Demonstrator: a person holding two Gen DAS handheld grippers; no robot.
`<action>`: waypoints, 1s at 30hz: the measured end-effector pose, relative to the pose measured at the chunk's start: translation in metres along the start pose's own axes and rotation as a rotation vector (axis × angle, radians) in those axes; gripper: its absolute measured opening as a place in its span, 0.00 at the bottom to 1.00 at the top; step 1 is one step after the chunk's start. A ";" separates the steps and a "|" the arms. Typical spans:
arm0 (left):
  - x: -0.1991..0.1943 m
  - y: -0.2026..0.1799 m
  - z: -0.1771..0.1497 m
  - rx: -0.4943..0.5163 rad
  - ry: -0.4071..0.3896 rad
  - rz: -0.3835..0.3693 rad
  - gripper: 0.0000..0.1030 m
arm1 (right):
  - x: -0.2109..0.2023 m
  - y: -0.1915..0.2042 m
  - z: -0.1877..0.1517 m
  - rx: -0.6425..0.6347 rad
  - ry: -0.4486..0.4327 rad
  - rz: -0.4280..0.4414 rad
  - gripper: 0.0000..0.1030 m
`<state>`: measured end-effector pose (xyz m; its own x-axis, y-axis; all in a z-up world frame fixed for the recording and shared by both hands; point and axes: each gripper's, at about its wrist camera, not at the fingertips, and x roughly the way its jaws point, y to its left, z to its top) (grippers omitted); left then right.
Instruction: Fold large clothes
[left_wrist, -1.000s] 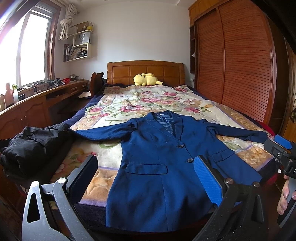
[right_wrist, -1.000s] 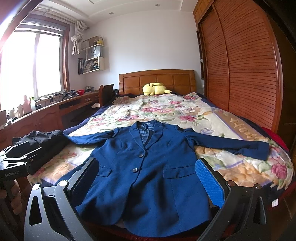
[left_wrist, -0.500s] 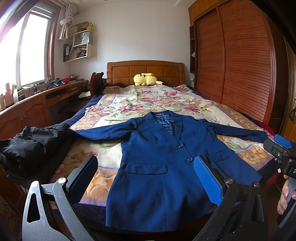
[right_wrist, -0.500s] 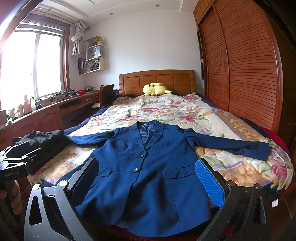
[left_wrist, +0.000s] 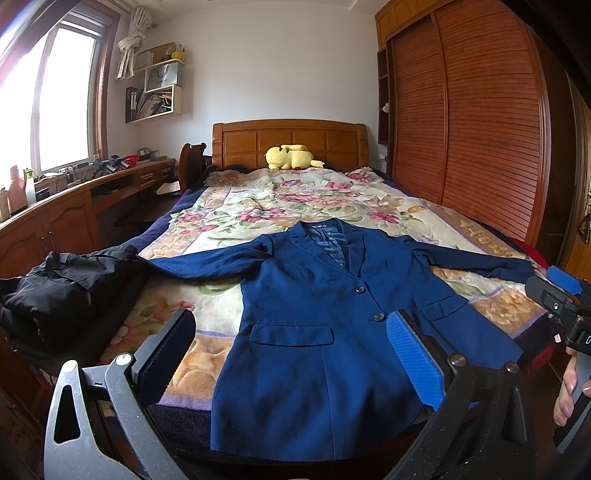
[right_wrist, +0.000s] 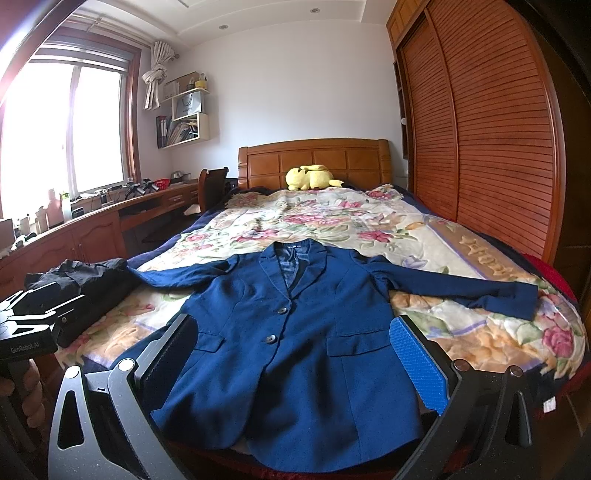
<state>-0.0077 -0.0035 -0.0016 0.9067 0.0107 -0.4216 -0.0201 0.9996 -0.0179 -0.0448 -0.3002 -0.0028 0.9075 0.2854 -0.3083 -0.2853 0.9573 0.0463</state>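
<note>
A navy blue blazer lies flat, face up and buttoned, on the foot of the bed with both sleeves spread out to the sides; it also shows in the right wrist view. My left gripper is open and empty, held above the blazer's hem. My right gripper is open and empty, also held above the hem. The right gripper's body shows at the right edge of the left wrist view. The left gripper's body shows at the left edge of the right wrist view.
The bed has a floral blanket and a wooden headboard with a yellow plush toy. A pile of black clothing lies at the bed's left edge. A wooden desk runs along the left wall. A slatted wardrobe stands on the right.
</note>
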 end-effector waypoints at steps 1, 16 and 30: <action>0.000 0.000 0.001 0.000 0.001 -0.002 1.00 | 0.000 0.000 0.000 0.001 0.000 0.001 1.00; 0.000 -0.001 0.001 0.001 0.000 -0.001 1.00 | -0.001 0.000 0.000 -0.003 -0.001 0.002 1.00; 0.008 0.004 -0.006 0.007 0.028 0.006 1.00 | 0.002 -0.001 0.000 -0.004 0.014 0.019 1.00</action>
<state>-0.0029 0.0008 -0.0108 0.8944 0.0165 -0.4469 -0.0229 0.9997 -0.0091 -0.0426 -0.3000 -0.0038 0.8974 0.3028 -0.3210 -0.3036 0.9515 0.0489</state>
